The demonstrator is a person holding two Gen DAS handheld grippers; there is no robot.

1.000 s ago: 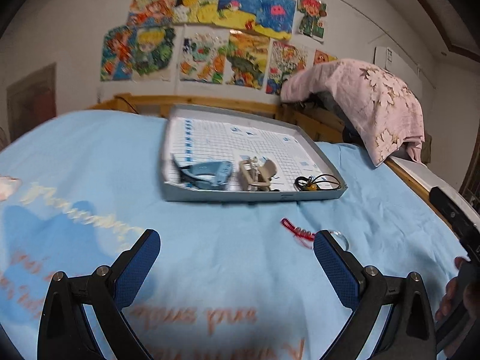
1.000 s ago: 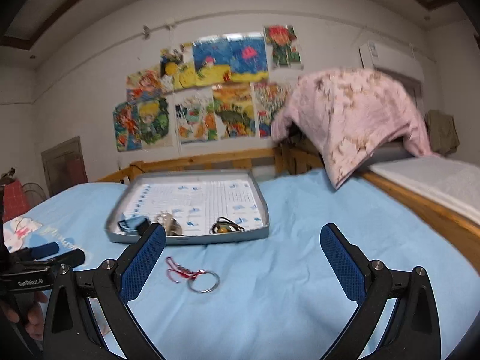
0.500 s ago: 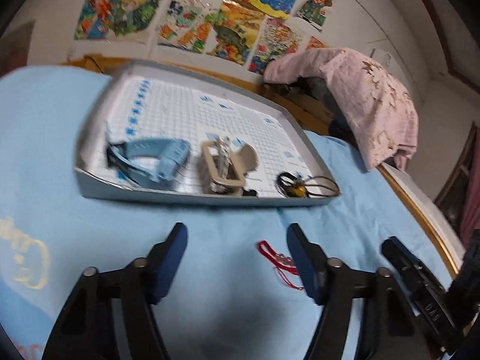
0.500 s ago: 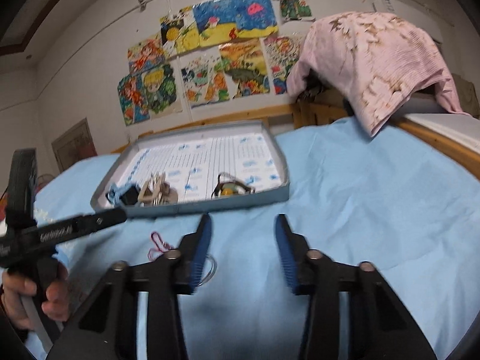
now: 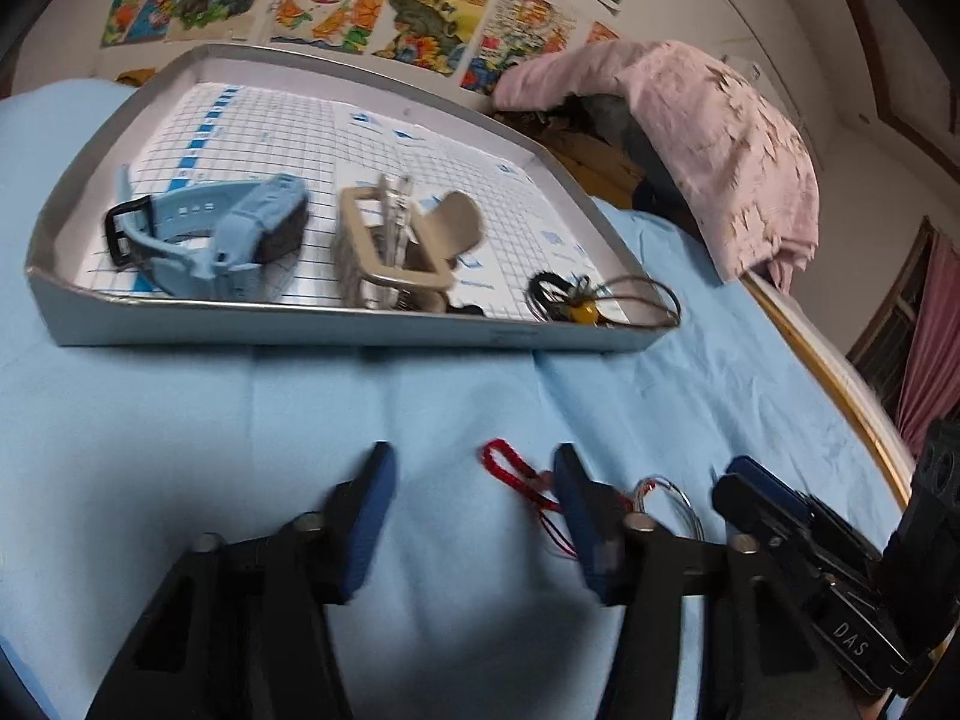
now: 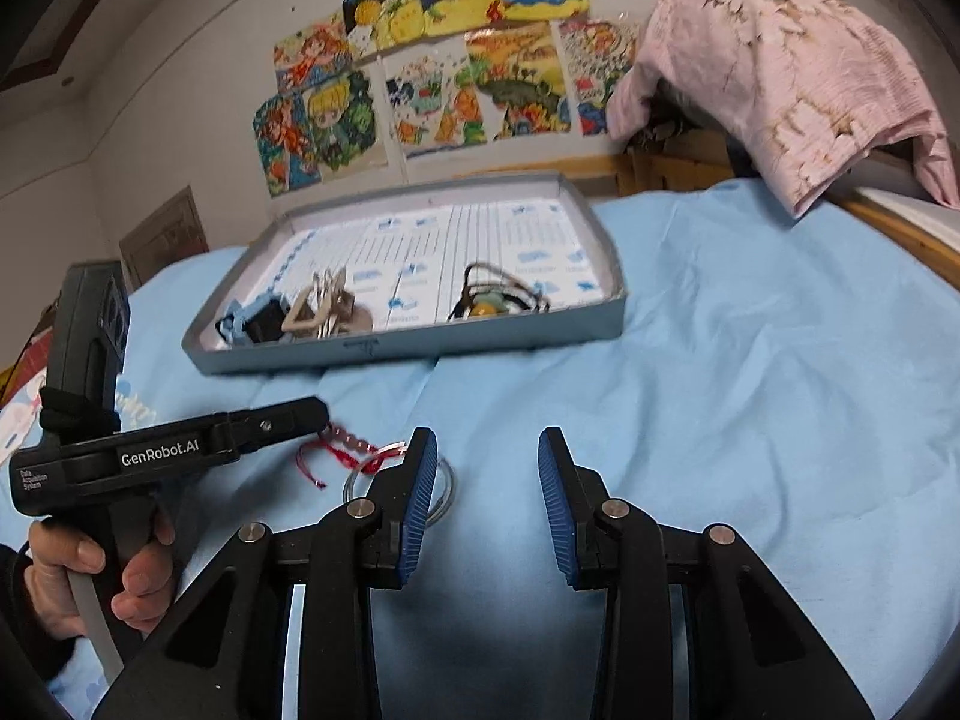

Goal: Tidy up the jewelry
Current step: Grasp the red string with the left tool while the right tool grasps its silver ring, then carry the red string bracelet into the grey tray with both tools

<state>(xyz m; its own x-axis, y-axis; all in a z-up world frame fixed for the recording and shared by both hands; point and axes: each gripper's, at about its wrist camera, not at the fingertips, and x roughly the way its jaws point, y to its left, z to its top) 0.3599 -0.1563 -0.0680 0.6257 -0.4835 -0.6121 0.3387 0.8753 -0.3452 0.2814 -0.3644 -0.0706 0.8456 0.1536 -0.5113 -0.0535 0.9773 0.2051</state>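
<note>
- The left hand-held gripper [image 5: 474, 510] hangs low over the light blue bed sheet [image 5: 180, 432], its blue-padded fingers [image 5: 369, 516] apart with bare sheet between them and nothing gripped.
- The right hand-held gripper [image 6: 483, 498] is also low over the sheet, its fingers apart and holding nothing.
- In the right wrist view a hand [image 6: 90, 576] grips the handle of the left tool, whose black body reads "GenRobot.AI".
- A red braided cord [image 5: 519, 477] lies on the sheet just beside the left gripper's right finger, part of it hidden behind that finger.
- The cord is tied to a thin metal ring [image 5: 675, 504], which lies flat on the sheet between the two tools; in the right wrist view the ring [image 6: 447, 486] is partly hidden behind the right gripper's left finger.
- Farther off, a shallow grey tray [image 5: 288, 330] with a grid-printed lining rests on the bed, well apart from cord and ring.
- Along the tray's near edge lie a light blue watch [image 5: 228, 234] at the left, a beige hair claw clip [image 5: 396, 246] in the middle, and a dark cord with a yellow bead [image 5: 585, 303] at the right, one loop draped over the rim.
- Beyond the tray, a pink cloth [image 5: 708, 138] is draped over a wooden bed frame.
- Colourful drawings [image 6: 432, 60] cover the far wall.
</note>
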